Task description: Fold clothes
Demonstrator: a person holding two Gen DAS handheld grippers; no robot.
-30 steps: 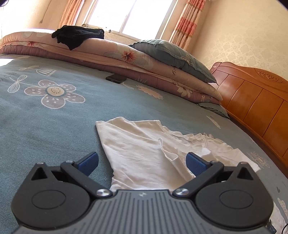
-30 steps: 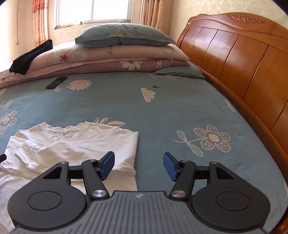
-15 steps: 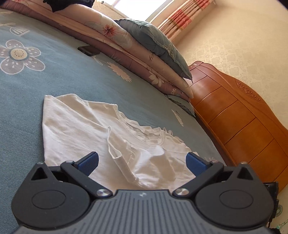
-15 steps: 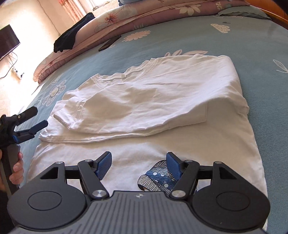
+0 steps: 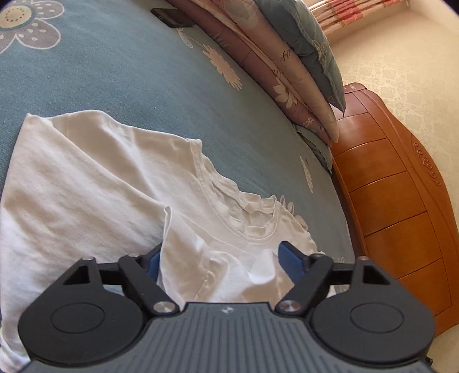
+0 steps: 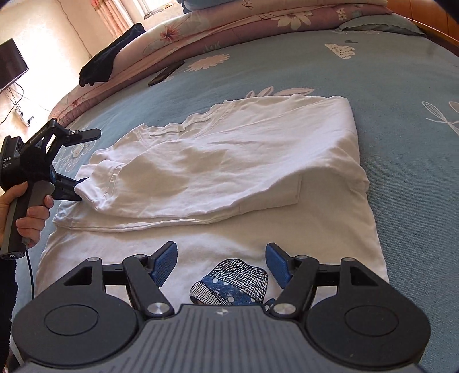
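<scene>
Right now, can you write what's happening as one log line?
step: fold white shirt on bed | left gripper: jaws closing, sleeve cuff between them | right gripper: jaws open above shirt hem

Bright daylight, sharp fisheye views

Sun from the window (image 6: 143, 7) blows out the wall (image 6: 43, 37); soft shadows crease the white shirt (image 6: 229, 160); edges bend, corners darken.

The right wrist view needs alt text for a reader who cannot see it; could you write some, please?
A white T-shirt lies partly folded on a blue floral bedspread, its printed graphic between the open right claw. At left, a hand holds the left claw, closing around the sleeve edge.
</scene>
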